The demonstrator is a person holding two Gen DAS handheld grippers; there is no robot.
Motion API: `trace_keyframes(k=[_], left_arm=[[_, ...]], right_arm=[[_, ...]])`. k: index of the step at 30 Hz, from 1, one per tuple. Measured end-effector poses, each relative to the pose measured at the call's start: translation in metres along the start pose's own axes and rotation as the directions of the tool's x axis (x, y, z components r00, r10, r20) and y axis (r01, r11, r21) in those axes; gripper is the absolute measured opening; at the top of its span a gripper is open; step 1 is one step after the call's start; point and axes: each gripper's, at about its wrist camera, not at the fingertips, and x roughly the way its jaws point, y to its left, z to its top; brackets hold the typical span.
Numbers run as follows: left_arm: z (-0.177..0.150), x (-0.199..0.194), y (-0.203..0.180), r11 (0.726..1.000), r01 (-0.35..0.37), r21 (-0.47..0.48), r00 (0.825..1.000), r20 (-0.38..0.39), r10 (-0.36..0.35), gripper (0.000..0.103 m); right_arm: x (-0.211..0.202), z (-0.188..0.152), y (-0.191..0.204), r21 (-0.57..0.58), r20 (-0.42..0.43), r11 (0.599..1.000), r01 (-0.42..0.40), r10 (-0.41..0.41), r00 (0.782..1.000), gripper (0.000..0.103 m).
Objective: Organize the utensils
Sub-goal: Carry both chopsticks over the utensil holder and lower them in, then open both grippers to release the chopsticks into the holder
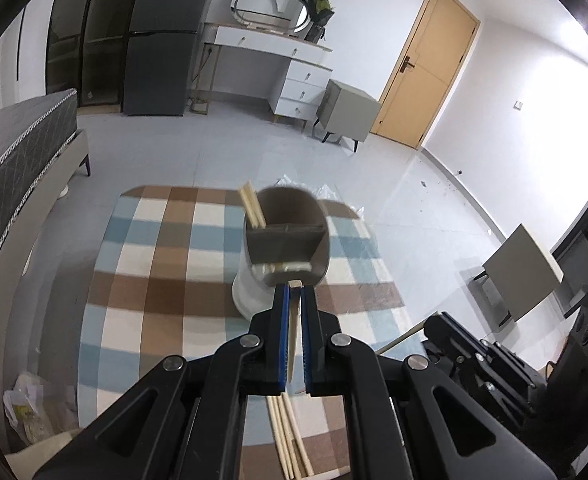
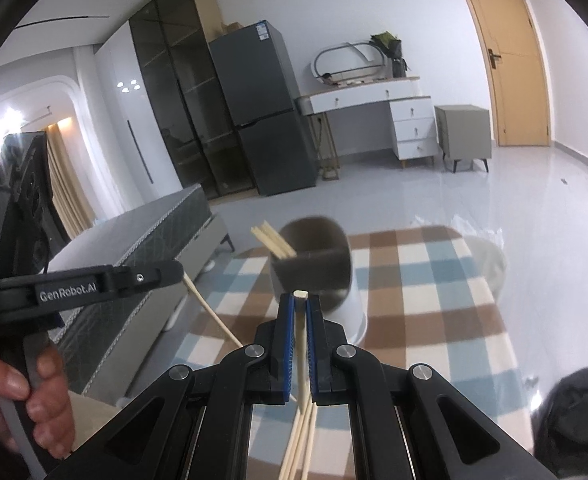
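Pale wooden chopstick (image 1: 293,336) sits clamped between the blue pads of the left gripper (image 1: 294,292), whose jaws are pressed together on it; its blunt tip pokes just past the jaw ends and the rest runs back between the pads. Just beyond those jaws stands the utensil holder (image 1: 286,248), a white cup with a dark divided insert, resting on the checked rug (image 1: 154,280). A pair of chopsticks (image 1: 252,204) already leans out of the holder's far-left compartment, up and to the left of the jaws. Below the jaws, more loose chopsticks (image 1: 288,436) lie on the rug. To the right of the jaws, the other black tool shows low at the edge with a stick pointing out of it.

From the right wrist, a hand (image 2: 22,396) grips the left tool's handle far to the left of the jaws. The right gripper (image 2: 301,300) has its jaws clamped on a second chopstick (image 2: 302,344), the squared end standing just above the pads. Straight ahead of them, slightly right, is the same holder (image 2: 318,272), blurred, with sticks in its left compartment
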Motion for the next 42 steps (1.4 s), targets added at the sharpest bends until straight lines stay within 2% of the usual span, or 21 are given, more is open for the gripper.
trace_keyframes(k=[10, 12, 17, 23, 28, 33, 42], left_arm=[[0.058, -0.010, -0.006, 0.998, 0.043, -0.041, 0.997, 0.066, -0.041, 0.001], [0.067, -0.008, -0.006, 0.999, 0.028, -0.041, 0.997, 0.079, -0.025, 0.001], [0.096, 0.000, -0.001, 0.998, 0.034, -0.053, 0.993, 0.112, -0.028, 0.001], [0.115, 0.010, 0.015, 0.997, 0.030, -0.075, 0.990, 0.141, -0.019, 0.001], [0.123, 0.024, 0.031, 0.993, 0.026, -0.113, 0.991, 0.132, -0.011, 0.001], [0.123, 0.042, 0.045, 0.986, 0.032, -0.163, 0.992, 0.122, -0.012, 0.001], [0.113, 0.069, 0.058, 0.975, 0.049, -0.215, 0.997, 0.071, -0.034, 0.001]], right_arm=[[-0.005, 0.069, -0.008, -0.033, 0.084, 0.999, -0.007, 0.010, 0.996, 0.005], [-0.003, 0.084, -0.007, -0.053, 0.096, 0.999, -0.006, 0.011, 0.995, 0.005], [0.012, 0.120, -0.001, -0.102, 0.123, 0.995, -0.002, 0.015, 0.992, 0.005], [0.037, 0.149, 0.010, -0.163, 0.135, 0.987, -0.010, 0.032, 0.990, 0.005], [0.059, 0.156, 0.020, -0.205, 0.121, 0.978, -0.023, 0.049, 0.991, 0.005], [0.084, 0.152, 0.022, -0.238, 0.066, 0.970, -0.040, 0.057, 0.996, 0.005], [0.115, 0.140, 0.016, -0.294, -0.018, 0.955, -0.035, 0.031, 0.999, 0.005]])
